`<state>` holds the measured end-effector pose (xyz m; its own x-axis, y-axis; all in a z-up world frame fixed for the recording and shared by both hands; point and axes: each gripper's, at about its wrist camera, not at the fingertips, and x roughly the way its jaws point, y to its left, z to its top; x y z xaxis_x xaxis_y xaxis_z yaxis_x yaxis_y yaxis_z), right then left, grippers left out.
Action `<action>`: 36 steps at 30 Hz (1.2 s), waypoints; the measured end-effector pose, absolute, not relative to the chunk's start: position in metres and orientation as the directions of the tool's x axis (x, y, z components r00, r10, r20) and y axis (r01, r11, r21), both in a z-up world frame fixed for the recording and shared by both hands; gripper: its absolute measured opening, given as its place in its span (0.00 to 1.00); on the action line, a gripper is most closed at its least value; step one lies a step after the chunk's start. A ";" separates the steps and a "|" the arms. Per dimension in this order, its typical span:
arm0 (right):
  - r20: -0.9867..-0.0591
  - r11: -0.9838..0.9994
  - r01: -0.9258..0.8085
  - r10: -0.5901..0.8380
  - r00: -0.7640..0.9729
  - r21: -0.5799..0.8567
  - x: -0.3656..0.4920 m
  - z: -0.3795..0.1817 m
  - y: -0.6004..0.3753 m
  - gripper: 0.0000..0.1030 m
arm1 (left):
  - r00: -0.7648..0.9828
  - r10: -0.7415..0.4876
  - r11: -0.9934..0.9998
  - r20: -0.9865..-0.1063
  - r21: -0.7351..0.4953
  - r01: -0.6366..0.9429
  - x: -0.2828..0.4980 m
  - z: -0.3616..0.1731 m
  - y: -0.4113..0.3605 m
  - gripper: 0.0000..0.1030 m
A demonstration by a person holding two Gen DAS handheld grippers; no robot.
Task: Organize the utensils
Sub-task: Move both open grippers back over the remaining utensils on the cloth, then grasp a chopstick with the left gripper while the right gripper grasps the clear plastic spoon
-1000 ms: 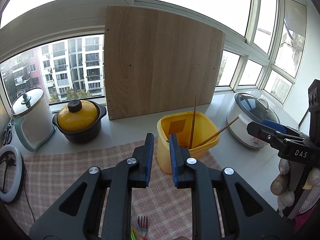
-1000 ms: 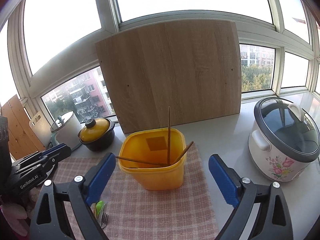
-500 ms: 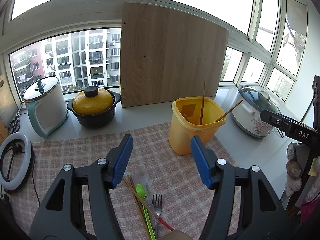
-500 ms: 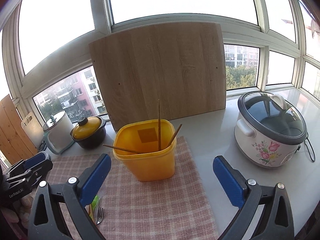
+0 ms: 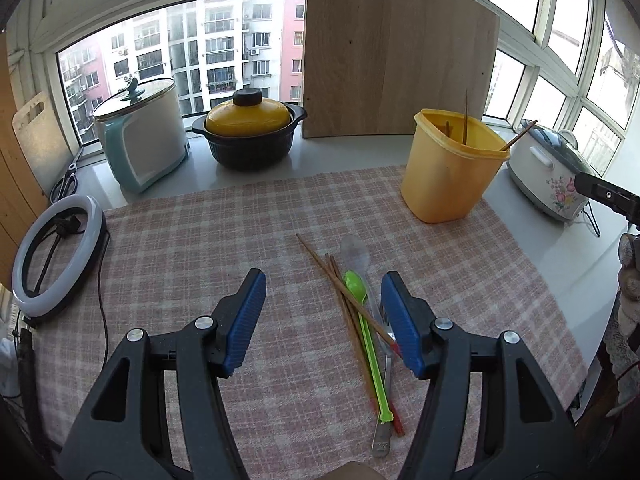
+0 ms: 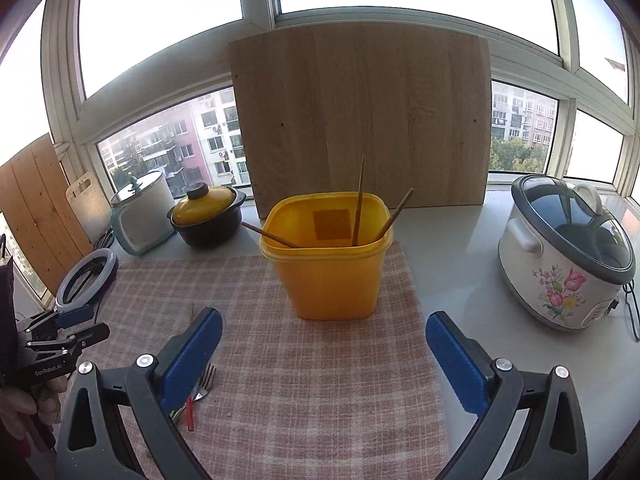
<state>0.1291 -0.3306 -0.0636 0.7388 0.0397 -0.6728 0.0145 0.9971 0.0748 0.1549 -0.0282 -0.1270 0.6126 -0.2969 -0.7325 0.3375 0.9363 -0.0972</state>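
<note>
A yellow plastic bin [image 5: 448, 172] [image 6: 328, 264] stands at the far right of the checked cloth with three wooden chopsticks [image 6: 358, 200] leaning in it. On the cloth lie more chopsticks [image 5: 340, 284], a green spoon [image 5: 362, 312], a clear spoon [image 5: 354, 252] and a fork [image 6: 205, 380]. My left gripper [image 5: 323, 320] is open and empty, hovering just above these loose utensils. My right gripper [image 6: 320, 360] is open and empty, in front of the bin.
A yellow-lidded black pot [image 5: 248, 132], a white and teal cooker [image 5: 140, 140], a ring light [image 5: 52, 252] and scissors [image 5: 66, 184] are at the left. A flowered rice cooker [image 6: 568, 252] stands at the right. A wooden board [image 6: 360, 120] leans on the window.
My left gripper has opened wide, pulled back from the bin and tilted down over the loose utensils. My right gripper has drawn back a little and stayed open.
</note>
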 end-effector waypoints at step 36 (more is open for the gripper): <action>-0.913 0.893 -0.346 0.364 0.185 0.287 0.258 -0.181 -0.166 0.25 | 0.412 -0.455 0.889 -0.789 -0.378 0.259 0.143 -0.195 0.005 0.19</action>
<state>0.2575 -0.1663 -0.1814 0.1851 0.3645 -0.9126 -0.3460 0.8934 0.2866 0.1428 0.0047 -0.1947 0.4118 -0.4553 -0.7894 0.2588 0.8890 -0.3778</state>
